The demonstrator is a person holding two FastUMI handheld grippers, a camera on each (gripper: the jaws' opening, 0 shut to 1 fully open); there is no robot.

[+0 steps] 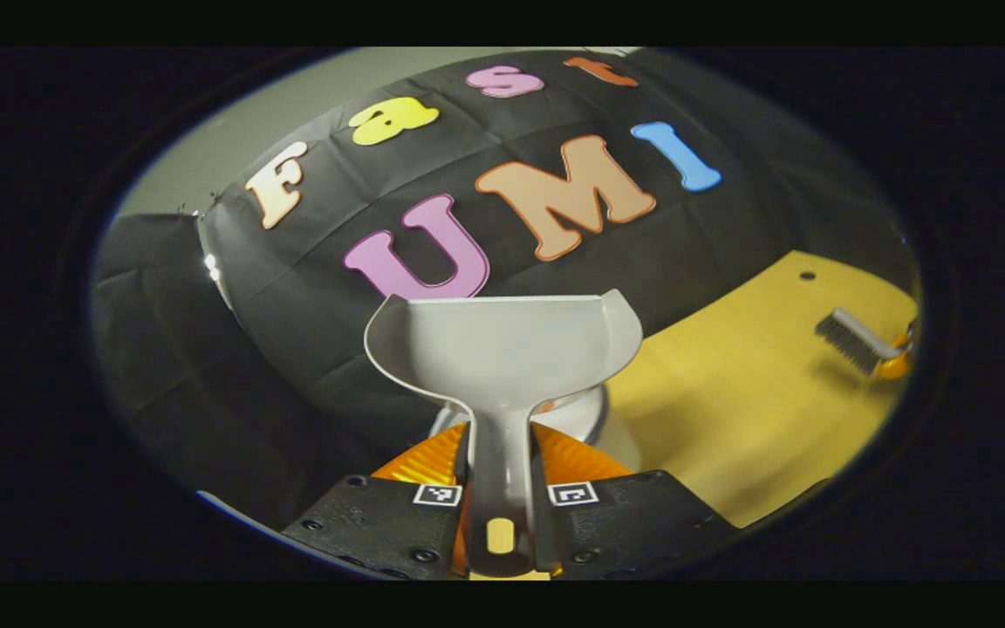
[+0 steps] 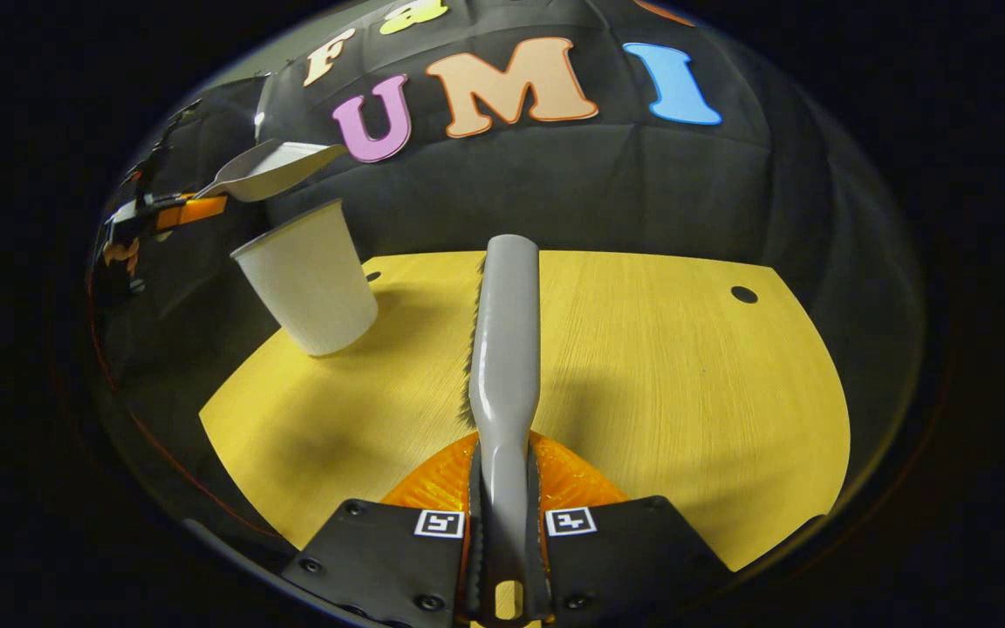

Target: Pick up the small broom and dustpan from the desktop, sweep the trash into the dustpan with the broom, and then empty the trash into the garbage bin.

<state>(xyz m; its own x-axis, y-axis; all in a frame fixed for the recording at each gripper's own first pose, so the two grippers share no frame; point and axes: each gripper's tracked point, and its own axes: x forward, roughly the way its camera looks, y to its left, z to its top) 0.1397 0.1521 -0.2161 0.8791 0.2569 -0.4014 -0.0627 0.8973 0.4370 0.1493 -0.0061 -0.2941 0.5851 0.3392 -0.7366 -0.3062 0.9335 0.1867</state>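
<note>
The grey dustpan (image 1: 502,349) is sitting at the centre of the left gripper view, the left tool (image 1: 502,515) clamping its handle, over the white garbage bin (image 2: 306,279). In the right gripper view the broom (image 2: 504,349) is running up mid-frame, the right tool (image 2: 502,523) pinching its handle above the yellow bench (image 2: 686,392).

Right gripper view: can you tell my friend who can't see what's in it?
The right gripper is shut on a gray broom held over a yellow table. At left, a white cup-shaped bin stands under the tilted dustpan.
</note>
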